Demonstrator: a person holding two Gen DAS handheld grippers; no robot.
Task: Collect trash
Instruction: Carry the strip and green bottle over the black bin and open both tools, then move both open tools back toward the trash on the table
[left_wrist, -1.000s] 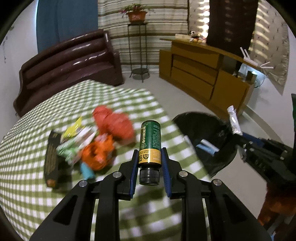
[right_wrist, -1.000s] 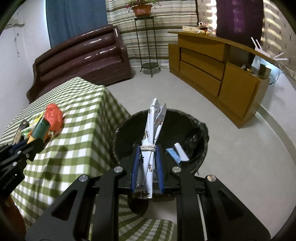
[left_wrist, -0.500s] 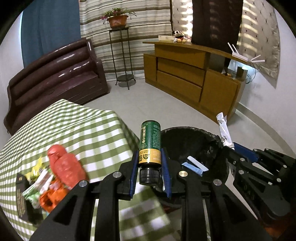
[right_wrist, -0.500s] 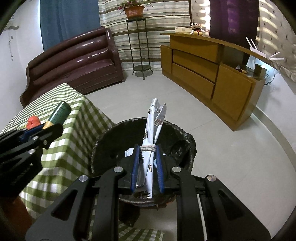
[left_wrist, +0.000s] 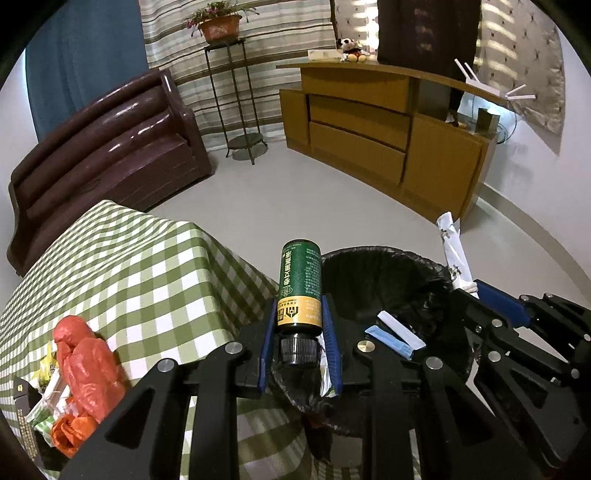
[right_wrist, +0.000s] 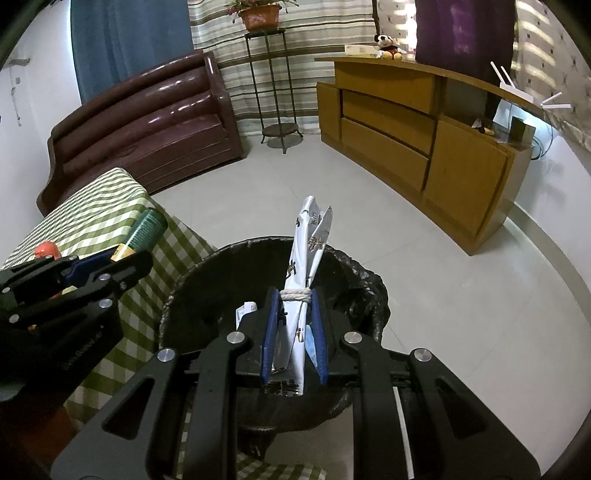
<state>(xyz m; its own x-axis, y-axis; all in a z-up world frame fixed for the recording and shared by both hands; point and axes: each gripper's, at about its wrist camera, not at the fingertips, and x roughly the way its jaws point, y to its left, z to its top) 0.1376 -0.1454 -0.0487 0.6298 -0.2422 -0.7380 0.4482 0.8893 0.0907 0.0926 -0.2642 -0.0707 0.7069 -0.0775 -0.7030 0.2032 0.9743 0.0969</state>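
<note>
Both loaded grippers (bottle, wrapper) hover at bin rim.

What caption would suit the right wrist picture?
Right gripper holds a tied white wrapper over the black bin; left gripper brings a green bottle.

The bottle was dark green with a gold band and black cap, the gripper pads blue on black arms. The tablecloth ran green-and-white checks, with red and orange wrappers on it. The bin liner was black, the rolled paper white with dark print, the sofa glossy brown, the curtain blue.
</note>
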